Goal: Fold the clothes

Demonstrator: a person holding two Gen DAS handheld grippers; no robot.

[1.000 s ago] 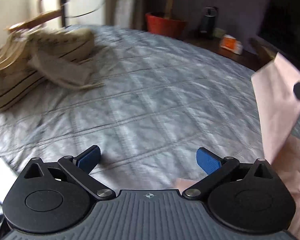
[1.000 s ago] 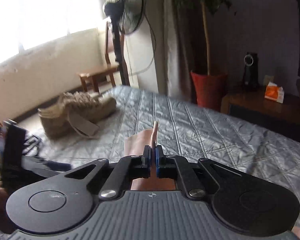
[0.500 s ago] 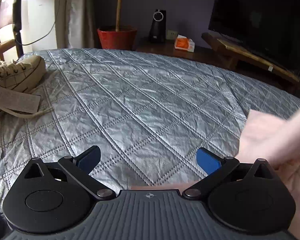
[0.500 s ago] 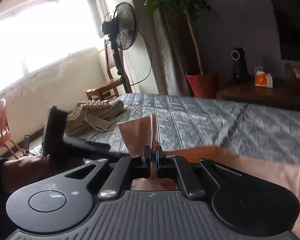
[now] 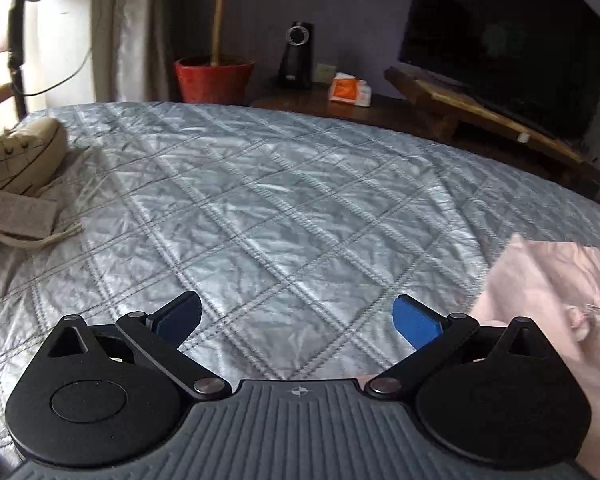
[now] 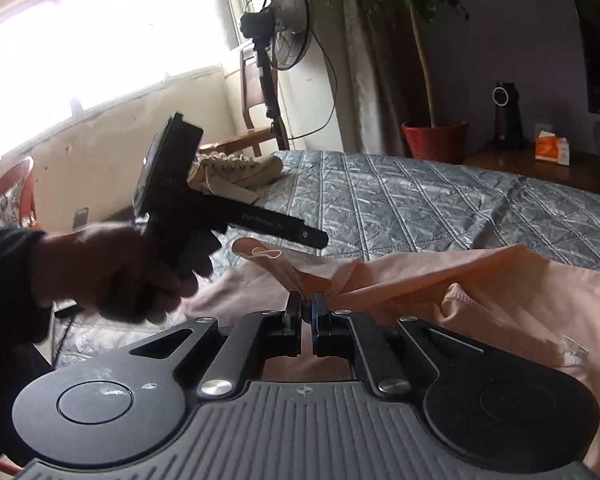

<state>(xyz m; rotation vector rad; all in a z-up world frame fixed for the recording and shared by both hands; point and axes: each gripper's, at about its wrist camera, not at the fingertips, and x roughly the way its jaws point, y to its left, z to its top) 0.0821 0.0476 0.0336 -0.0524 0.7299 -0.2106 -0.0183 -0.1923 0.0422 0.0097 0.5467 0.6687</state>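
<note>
On the grey quilted bedspread point(image 5: 284, 200) lies a pale pink garment point(image 6: 500, 280), bunched and creased along the near edge; seen from the left wrist it sits at the right margin point(image 5: 548, 280), just beside the right finger of the left gripper point(image 5: 296, 312). Left gripper: jaws spread wide, blue pads apart, nothing between them, only bare quilt ahead. Right gripper point(image 6: 306, 306): jaws clenched on a pinched fold of the pink garment, cloth rising in a small peak just past the fingertips. Left hand point(image 6: 124, 272), dark sleeve, holds its gripper's handle above the garment's left end, in the right wrist view. Cream canvas shoes point(image 5: 16, 156) rest at the far left corner of the bed. Beyond the bed: red plant pot point(image 5: 214, 78), standing fan point(image 6: 284, 24), dark television point(image 5: 500, 40), orange tissue box point(image 5: 348, 88) on the wooden unit
</note>
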